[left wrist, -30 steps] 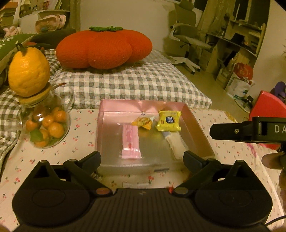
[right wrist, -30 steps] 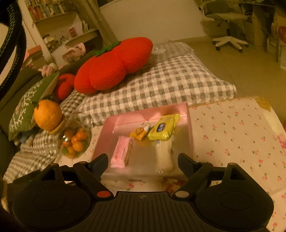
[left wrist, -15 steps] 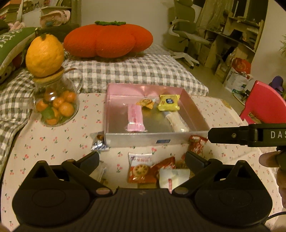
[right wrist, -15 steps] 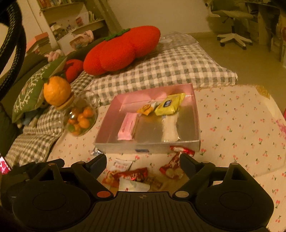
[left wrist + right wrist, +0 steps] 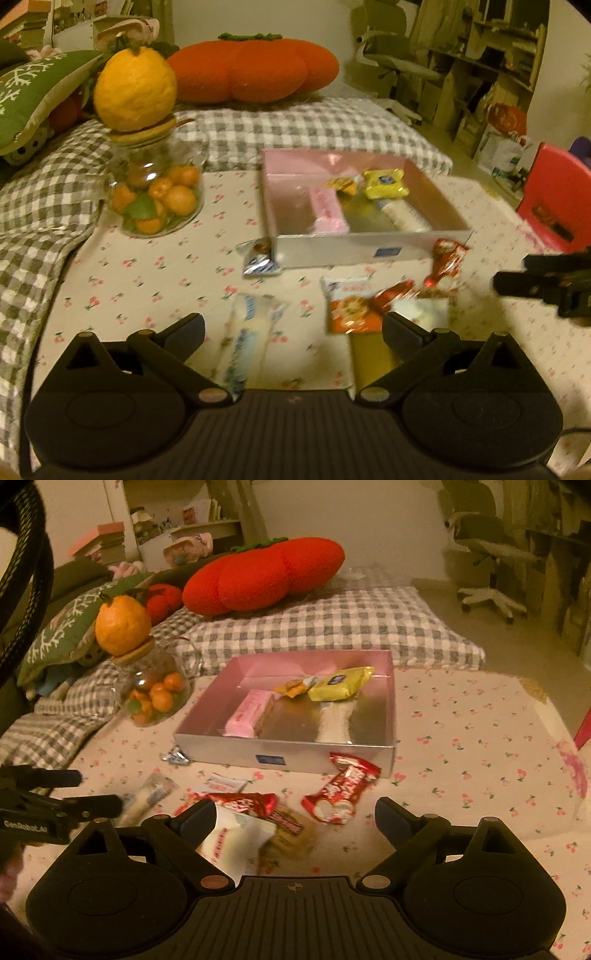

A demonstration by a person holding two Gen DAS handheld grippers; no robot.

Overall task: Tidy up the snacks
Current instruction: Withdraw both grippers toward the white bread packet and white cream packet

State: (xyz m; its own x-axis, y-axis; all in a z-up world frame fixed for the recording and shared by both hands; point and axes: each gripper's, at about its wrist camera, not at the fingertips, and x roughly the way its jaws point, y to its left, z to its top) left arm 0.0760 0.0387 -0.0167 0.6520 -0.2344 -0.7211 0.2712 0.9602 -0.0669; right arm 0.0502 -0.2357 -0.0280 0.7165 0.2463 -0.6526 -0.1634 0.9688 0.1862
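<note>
- We see a glass jar (image 5: 155, 192) of small oranges at far left on the cherry-print bench (image 5: 147, 280), with a large citrus fruit (image 5: 135, 90) on its lid.
- Our left claw (image 5: 291, 328) is spread and holds nothing; a long white-blue snack packet (image 5: 247, 339) lies between its fingers.
- The pink tray (image 5: 284, 755) sits mid-bench and contains a pink bar (image 5: 249, 714), a small orange packet (image 5: 293, 688), a yellow packet (image 5: 341, 688) and a white stick (image 5: 334, 722).
- Loose snacks lie near the tray's front wall: a silver packet (image 5: 258, 258), a cookie packet (image 5: 351, 306) and a red wrapper (image 5: 341, 792).
- Our right claw (image 5: 295, 819) is spread and empty above a white packet (image 5: 236, 845).
</note>
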